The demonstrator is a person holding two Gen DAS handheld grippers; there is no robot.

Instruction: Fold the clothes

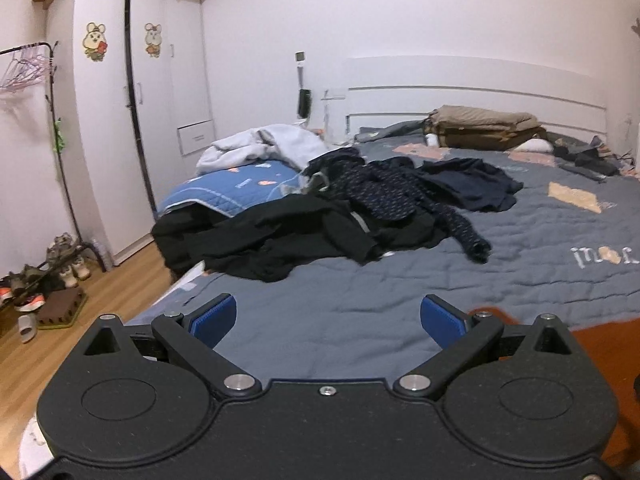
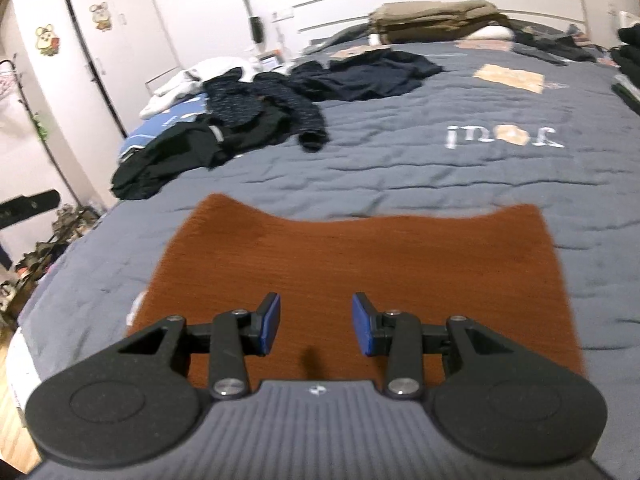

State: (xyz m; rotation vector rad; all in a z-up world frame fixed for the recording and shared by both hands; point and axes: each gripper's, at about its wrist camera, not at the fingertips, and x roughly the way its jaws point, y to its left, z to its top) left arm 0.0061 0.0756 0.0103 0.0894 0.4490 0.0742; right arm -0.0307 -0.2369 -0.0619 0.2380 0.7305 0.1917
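Rust-orange garment [image 2: 352, 264] flat, long axis crosswise below spread right tongs [image 2: 316, 330].

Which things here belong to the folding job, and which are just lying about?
Job: rust-brown garment, dark clothes pile, navy garment, both grippers (left, right), jaws open.
Lying about: shoes, wardrobe, folded tan blanket.

rust cloth [image 2: 352, 280]: near edge hidden by right tongs [image 2: 316, 326] | edges blurred
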